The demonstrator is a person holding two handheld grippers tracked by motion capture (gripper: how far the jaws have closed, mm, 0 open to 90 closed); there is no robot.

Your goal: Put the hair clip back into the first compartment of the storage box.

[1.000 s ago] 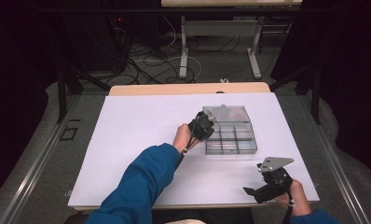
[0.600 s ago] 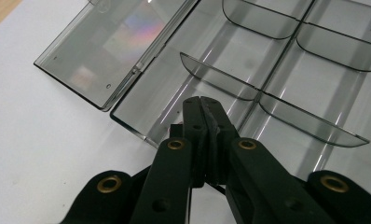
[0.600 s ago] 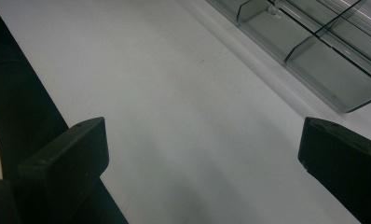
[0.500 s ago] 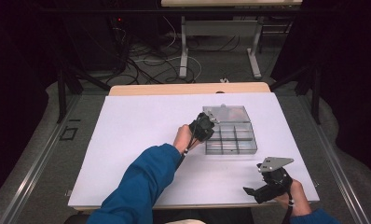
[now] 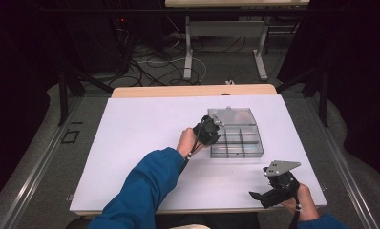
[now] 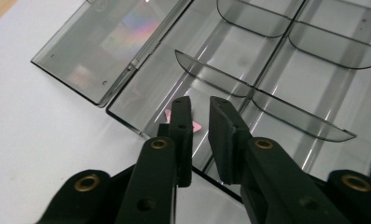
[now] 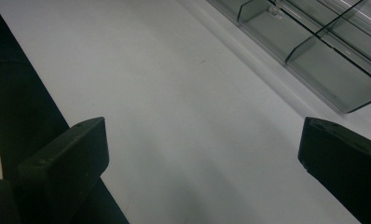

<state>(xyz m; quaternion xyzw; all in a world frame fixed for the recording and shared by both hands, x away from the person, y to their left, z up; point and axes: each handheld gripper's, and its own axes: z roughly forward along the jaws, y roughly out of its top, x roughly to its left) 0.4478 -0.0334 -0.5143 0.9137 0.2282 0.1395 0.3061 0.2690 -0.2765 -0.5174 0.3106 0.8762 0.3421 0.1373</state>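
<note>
My left tool (image 5: 212, 130) hung over the near-left corner of the clear compartment box (image 5: 243, 143), nose down into the first cell. Its jaws had just been opening and stood a narrow slot apart, with nothing pinched between them. Just beyond the tips, on the floor of that cell, lay the small pink piece (image 6: 195, 126), flat and partly hidden behind the left jaw, so I could not read its shape or long axis. It sat straight ahead of the tool and slightly below, apart from the pads as far as I could judge. I judged that any coming move hung on that short gap: a plain lift out would leave the piece where it lay.

Left of the cell, the box's lid (image 6: 106, 44) lay folded open flat on the white worktop (image 5: 145, 124), out of the way. To the right, curved dividers (image 6: 263, 100) walled the cell off from its neighbours, which looked empty.

Farther right and nearer, my right tool (image 5: 269, 191) rested low by the worktop's near edge, well apart from the box, jaws spread wide on nothing. The left was much the nearer hand.
</note>
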